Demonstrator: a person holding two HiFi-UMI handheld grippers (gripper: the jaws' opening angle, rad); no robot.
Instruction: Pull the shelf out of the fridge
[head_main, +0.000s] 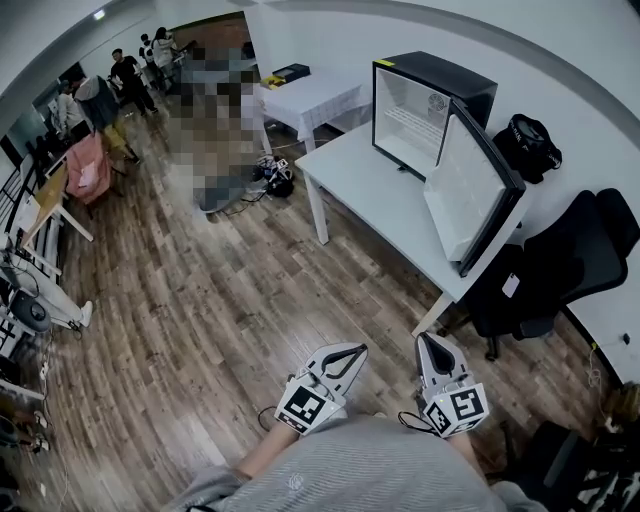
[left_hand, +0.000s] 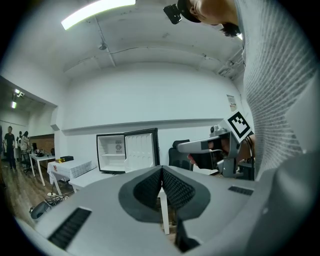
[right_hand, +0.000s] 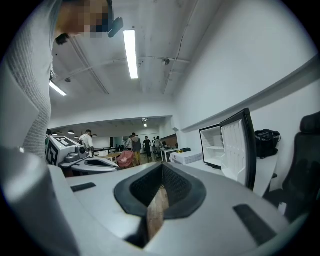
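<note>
Nearest the camera, the person's grey sweater (head_main: 370, 465) fills the bottom of the head view, with the 2 grippers held out just in front of it over the wooden floor (head_main: 220, 300). The left gripper (head_main: 358, 350) has its jaws pressed together with nothing between them; its own view shows the ribbed pads meeting at the tip (left_hand: 161, 172). The right gripper (head_main: 424, 340), just beside it, points roughly level, and its jaws are likewise closed on nothing (right_hand: 161, 170), with only floorboards showing through the slit below the tips. Both grippers are well apart from the desk.

Further on stands the white desk (head_main: 360, 190), with its near corner toward the grippers. On it sits the small black fridge (head_main: 445, 85), set back toward the wall. Its door (head_main: 470, 190) is swung wide open, with the white inner lining facing the room. The shelf (left_hand: 116, 154) is inside the white interior, lying level across the upper half of the compartment; the right gripper view shows it there too (right_hand: 215, 147).

A black office chair (head_main: 560, 270) stands to the right of the desk, and a black bag (head_main: 527, 145) rests on the desk by the wall behind the fridge.

Beyond the desk is a second table (head_main: 315, 100) under a white cloth. Farthest off, several people (head_main: 125, 80) stand in the open part of the room.
</note>
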